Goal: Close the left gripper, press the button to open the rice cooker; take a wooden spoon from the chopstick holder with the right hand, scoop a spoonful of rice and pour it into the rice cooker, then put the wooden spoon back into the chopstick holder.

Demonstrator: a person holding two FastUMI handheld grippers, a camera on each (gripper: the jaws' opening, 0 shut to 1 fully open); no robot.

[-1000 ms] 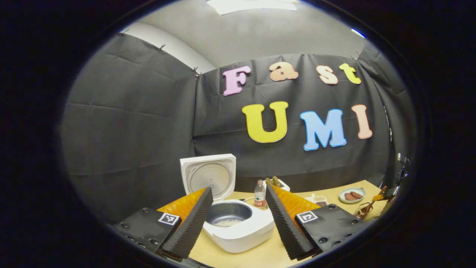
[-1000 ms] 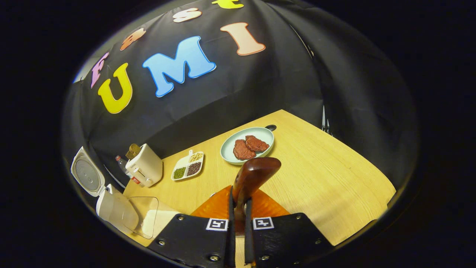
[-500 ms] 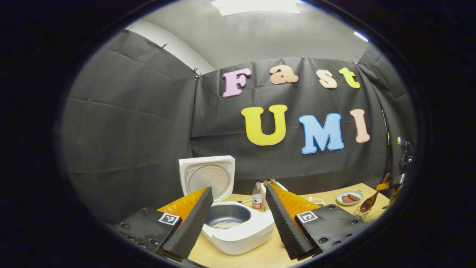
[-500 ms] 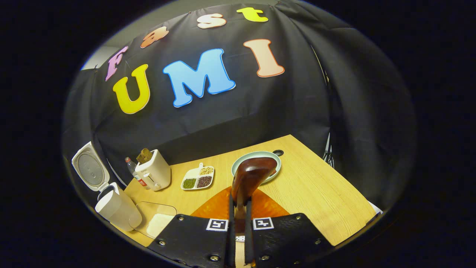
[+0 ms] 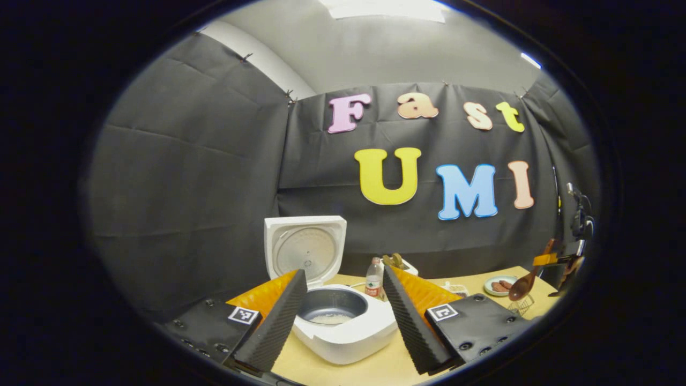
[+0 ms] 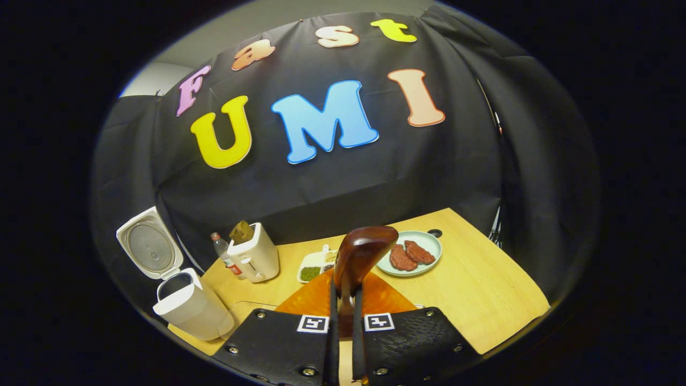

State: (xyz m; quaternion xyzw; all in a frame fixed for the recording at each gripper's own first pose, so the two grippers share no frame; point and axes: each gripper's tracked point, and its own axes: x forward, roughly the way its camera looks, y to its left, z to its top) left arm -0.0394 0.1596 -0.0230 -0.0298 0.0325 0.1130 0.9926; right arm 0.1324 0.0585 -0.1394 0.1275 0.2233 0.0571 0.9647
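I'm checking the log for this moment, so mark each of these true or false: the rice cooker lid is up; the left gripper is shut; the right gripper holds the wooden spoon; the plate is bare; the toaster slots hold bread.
1. The rice cooker lid is up. True.
2. The left gripper is shut. False: its fingers stand wide apart, framing the cooker.
3. The right gripper holds the wooden spoon. True: both fingers press on its handle.
4. The plate is bare. False: two reddish-brown patties lie on it.
5. The toaster slots hold bread. True.
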